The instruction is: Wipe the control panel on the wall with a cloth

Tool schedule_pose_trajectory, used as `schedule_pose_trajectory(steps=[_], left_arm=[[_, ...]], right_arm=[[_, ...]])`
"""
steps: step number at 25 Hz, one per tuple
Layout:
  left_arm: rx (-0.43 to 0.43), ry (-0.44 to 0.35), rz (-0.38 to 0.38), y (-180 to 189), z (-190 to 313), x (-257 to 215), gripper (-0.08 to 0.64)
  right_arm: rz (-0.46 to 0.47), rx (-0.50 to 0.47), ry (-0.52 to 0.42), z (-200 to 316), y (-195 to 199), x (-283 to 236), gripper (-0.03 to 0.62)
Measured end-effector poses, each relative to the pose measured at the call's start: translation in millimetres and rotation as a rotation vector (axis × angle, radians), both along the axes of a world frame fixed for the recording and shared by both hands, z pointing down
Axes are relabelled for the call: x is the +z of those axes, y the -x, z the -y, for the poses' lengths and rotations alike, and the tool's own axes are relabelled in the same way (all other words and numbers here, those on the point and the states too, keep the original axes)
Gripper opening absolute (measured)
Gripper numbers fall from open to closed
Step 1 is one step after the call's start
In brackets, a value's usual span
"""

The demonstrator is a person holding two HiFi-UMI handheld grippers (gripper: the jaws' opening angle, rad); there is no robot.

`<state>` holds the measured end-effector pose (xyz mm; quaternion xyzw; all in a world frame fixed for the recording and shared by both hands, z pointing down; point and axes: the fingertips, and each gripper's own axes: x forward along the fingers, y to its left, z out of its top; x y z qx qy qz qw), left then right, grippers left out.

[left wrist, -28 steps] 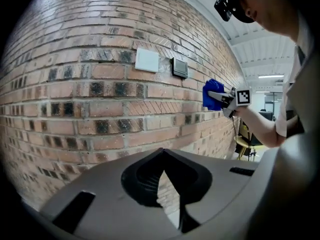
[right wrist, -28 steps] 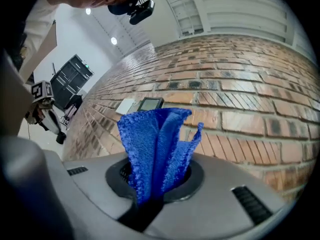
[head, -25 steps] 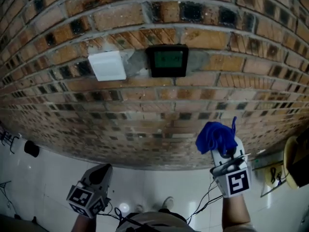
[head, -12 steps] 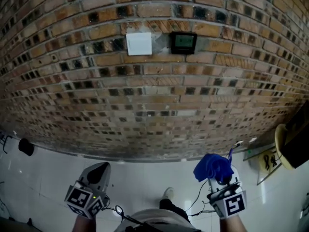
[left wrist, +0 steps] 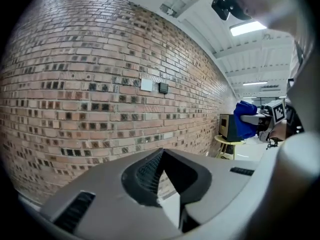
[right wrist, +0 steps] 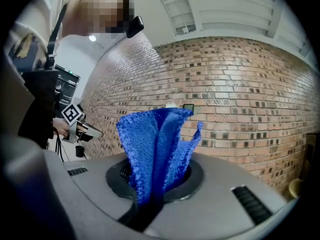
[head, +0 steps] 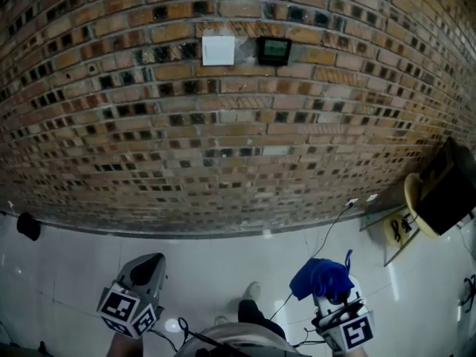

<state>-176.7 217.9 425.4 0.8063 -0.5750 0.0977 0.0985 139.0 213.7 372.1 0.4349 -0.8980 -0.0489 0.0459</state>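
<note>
The black control panel sits high on the brick wall, beside a white plate, and both are far from my grippers. My right gripper is low at the bottom right, shut on a crumpled blue cloth. In the right gripper view the cloth stands up out of the jaws and partly covers the panel. My left gripper is at the bottom left and holds nothing. In the left gripper view a narrow wedge of wall and floor shows between its jaws. The panel is small and distant there.
A dark box rests on a round yellow stand by the wall at the right. A thin cable runs across the white floor from the wall's foot. A small black object lies on the floor at the left.
The view has drawn back from the wall, so the panel looks smaller and higher. Both grippers sit lower in the view, and the right one has come down with the cloth.
</note>
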Motion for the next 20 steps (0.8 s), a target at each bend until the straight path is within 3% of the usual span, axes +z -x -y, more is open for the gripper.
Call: schedule_pose_trajectory(steps=[20], left_arm=[[0.055, -0.044, 0.006, -9, -21, -9, 0.001]], right_arm=[[-0.025, 0.022, -0.037, -32, 5, -3, 0.086]])
